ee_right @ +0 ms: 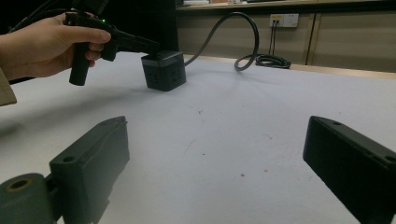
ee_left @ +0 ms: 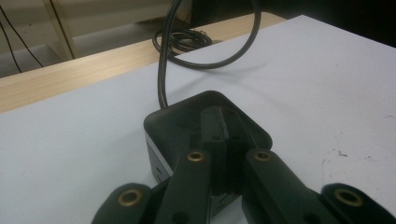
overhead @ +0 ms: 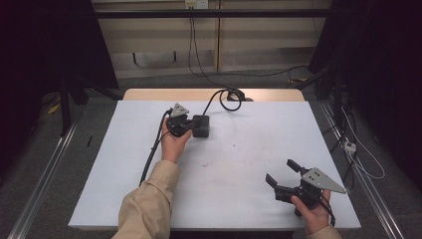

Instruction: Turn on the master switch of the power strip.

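Black and cube-shaped, the power socket block point(overhead: 201, 125) sits on the white worktop point(overhead: 249, 164) toward its far edge, its thick cable point(overhead: 219, 97) looping away behind it. Left gripper point(ee_left: 223, 135) rests over the block's top, jaws pressed together, seemingly touching it. Right gripper point(overhead: 282, 172), well apart from the block near the worktop's front corner, stands wide apart, holding nothing.

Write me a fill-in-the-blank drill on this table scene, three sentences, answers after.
1. The left gripper has its jaws ____ over the black cube.
2. The right gripper has its jaws ____.
3. A black ____ runs from the cube toward the far edge of the table.

Answers: shut; open; cable
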Demonstrator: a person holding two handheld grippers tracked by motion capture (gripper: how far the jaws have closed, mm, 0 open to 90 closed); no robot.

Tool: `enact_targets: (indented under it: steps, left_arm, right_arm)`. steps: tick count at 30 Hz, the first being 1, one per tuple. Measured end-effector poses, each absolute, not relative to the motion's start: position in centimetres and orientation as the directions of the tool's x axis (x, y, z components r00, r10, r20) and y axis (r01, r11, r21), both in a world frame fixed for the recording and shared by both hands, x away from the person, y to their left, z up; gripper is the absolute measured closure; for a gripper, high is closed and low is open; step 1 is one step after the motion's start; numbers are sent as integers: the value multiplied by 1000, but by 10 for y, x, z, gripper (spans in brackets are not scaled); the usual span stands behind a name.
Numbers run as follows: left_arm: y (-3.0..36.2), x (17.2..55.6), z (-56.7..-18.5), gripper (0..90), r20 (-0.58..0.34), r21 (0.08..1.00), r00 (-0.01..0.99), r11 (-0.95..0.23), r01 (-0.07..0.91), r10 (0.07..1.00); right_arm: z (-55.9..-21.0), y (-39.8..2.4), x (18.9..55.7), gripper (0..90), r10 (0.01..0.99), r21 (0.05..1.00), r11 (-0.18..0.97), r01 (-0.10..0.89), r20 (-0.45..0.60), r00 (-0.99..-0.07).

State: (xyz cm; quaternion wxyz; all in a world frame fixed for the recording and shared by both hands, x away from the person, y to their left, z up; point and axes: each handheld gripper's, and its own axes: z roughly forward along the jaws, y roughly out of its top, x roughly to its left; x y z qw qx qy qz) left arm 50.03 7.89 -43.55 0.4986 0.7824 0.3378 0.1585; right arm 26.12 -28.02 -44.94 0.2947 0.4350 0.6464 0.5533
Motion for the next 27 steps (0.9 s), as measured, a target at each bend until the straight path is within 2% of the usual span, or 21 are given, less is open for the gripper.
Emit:
enact_targets:
  steps: [10, 15, 22, 27]
  left_arm:
    - [79, 502, -434, 900, -102, 881, 722, -275, 386, 685]
    - [77, 502, -432, 900, -78, 875, 725, -302, 379, 684]
    - [78, 502, -433, 900, -106, 875, 719, -280, 396, 687]
    - [77, 502, -432, 900, -81, 871, 722, -303, 386, 687]
  right_arm:
    - [-449, -280, 261, 67, 887, 972, 16, 234, 94, -452]
    - [-449, -281, 261, 67, 887, 973, 15, 232, 94, -452]
    - [-448, -280, 261, 67, 887, 973, 13, 231, 95, -451]
    - [-448, -280, 261, 67, 887, 973, 13, 230, 94, -451]
